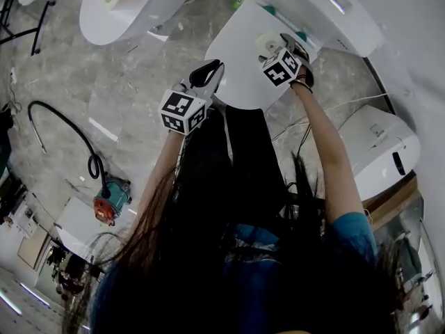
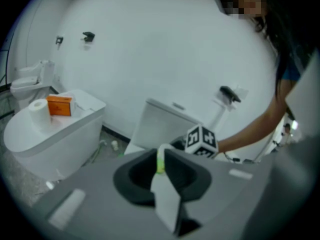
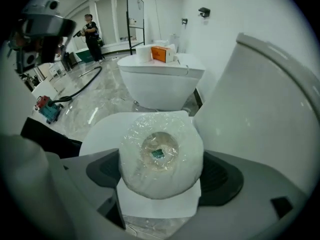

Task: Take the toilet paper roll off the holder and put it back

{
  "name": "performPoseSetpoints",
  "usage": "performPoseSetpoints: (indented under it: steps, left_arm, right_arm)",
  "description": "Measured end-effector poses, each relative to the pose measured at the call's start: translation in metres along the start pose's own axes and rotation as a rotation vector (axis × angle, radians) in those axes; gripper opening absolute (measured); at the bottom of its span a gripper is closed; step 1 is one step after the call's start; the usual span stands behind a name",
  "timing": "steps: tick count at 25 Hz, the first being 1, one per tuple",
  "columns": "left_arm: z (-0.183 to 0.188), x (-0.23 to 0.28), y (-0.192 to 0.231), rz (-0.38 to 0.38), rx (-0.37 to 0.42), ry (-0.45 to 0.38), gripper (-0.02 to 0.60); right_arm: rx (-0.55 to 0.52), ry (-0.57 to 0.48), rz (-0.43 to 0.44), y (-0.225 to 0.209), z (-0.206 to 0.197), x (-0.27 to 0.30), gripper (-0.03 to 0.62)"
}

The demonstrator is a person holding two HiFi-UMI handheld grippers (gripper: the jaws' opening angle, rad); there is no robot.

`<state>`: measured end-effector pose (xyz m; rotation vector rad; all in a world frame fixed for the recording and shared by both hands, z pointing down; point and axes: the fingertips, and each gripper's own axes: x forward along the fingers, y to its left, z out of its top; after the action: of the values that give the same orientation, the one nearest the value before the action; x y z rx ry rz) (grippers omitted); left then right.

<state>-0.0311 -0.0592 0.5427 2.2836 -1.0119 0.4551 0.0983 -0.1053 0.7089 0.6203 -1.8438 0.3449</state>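
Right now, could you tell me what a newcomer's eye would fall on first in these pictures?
A plastic-wrapped roll fills the right gripper view, sitting between the wide-set jaws of the right gripper over a white toilet lid. Behind it, an orange box stands on the next toilet. In the head view, long dark hair covers the lower half.

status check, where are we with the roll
Left tongs shut, empty. Right tongs open around toilet paper roll, which stands on end on toilet lid. No obstruction seen.
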Motion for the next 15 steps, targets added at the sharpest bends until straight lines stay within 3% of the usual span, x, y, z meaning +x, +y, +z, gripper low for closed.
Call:
performPoseSetpoints:
  steps: [3, 6, 15]
  left_arm:
    - [0.006, 0.003, -0.009, -0.020, 0.000, -0.009, 0.029]
    - [0.014, 0.004, -0.019, -0.043, 0.018, -0.016, 0.031]
    - [0.028, 0.003, -0.035, -0.070, 0.044, -0.022, 0.031]
  right_arm:
    - [-0.043, -0.058, 0.023, 0.008, 0.001, -0.038, 0.448]
    - [-0.020, -0.107, 0.018, 0.011, 0.002, -0.081, 0.448]
    - [0.311, -0.280, 0.000, 0.028, 0.008, -0.175, 0.448]
